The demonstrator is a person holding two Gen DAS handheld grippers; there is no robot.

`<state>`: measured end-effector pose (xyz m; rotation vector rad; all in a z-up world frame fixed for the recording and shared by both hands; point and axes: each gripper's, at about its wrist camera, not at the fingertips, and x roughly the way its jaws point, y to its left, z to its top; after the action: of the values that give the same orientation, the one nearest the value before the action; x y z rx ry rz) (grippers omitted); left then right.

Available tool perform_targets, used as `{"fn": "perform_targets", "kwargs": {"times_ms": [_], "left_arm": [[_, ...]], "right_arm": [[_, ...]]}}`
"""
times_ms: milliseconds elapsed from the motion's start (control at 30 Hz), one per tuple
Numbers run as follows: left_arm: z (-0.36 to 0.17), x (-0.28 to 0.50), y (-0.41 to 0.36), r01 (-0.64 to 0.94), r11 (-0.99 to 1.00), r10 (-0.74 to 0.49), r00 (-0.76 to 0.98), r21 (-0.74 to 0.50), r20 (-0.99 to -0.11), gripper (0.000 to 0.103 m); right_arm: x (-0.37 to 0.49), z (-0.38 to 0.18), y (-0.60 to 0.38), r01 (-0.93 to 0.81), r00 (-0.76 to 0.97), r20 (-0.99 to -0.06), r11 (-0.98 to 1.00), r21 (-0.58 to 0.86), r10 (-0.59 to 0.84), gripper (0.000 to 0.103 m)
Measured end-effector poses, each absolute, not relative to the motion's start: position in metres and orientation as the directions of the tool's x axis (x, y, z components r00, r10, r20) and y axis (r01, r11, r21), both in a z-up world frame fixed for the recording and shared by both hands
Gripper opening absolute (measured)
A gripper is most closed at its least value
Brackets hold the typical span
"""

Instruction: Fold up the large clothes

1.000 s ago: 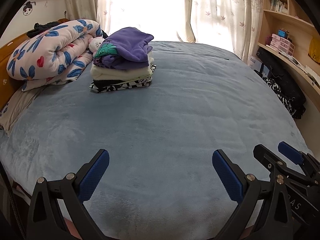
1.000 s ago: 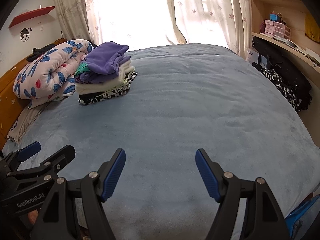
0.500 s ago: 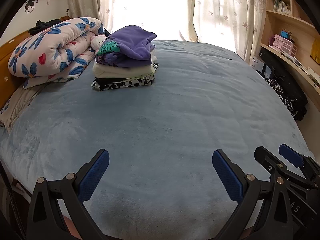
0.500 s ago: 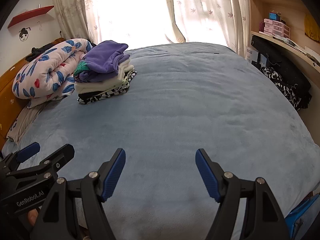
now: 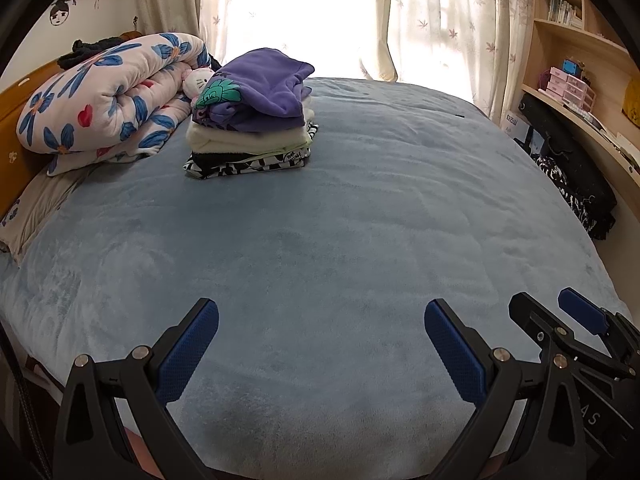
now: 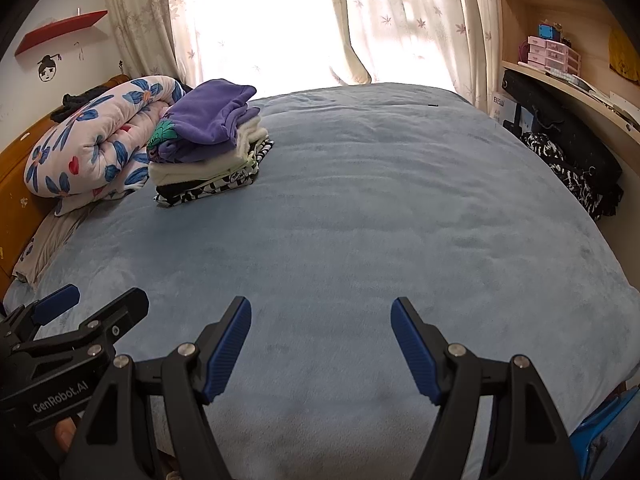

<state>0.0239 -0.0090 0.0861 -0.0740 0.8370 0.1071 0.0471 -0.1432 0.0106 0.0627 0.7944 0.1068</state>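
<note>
A stack of folded clothes (image 5: 250,120) (image 6: 208,148) sits at the far left of the blue bed (image 5: 340,220) (image 6: 360,220), a purple garment on top, cream ones below, a black-and-white one at the bottom. My left gripper (image 5: 320,320) hovers open over the bed's near edge, nothing between its blue pads. Beside it, my right gripper (image 6: 320,320) is also open and empty; each gripper shows at the edge of the other's view. No unfolded garment lies near either gripper.
A rolled floral quilt (image 5: 108,96) and a plush toy (image 5: 199,80) lie by the wooden headboard at the left. Dark bags (image 5: 568,164) and shelves (image 6: 568,80) line the right side. Curtains and a bright window stand behind the bed. A blue object (image 6: 604,432) shows at the lower right.
Both views have tilted very slightly, so the stack sits a little lower in the picture. Both grippers' fingers hold the same spread.
</note>
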Motion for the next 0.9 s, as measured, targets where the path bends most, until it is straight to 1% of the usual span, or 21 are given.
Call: {"fn": "perform_targets", "kwargs": {"times_ms": [900], "left_arm": [[0.073, 0.031, -0.002, -0.137, 0.990, 0.070, 0.629, -0.022, -0.774, 0.102]], "right_arm": [[0.045, 0.000, -0.131, -0.053, 0.684, -0.723, 0.995, 0.084, 0.098, 0.073]]}}
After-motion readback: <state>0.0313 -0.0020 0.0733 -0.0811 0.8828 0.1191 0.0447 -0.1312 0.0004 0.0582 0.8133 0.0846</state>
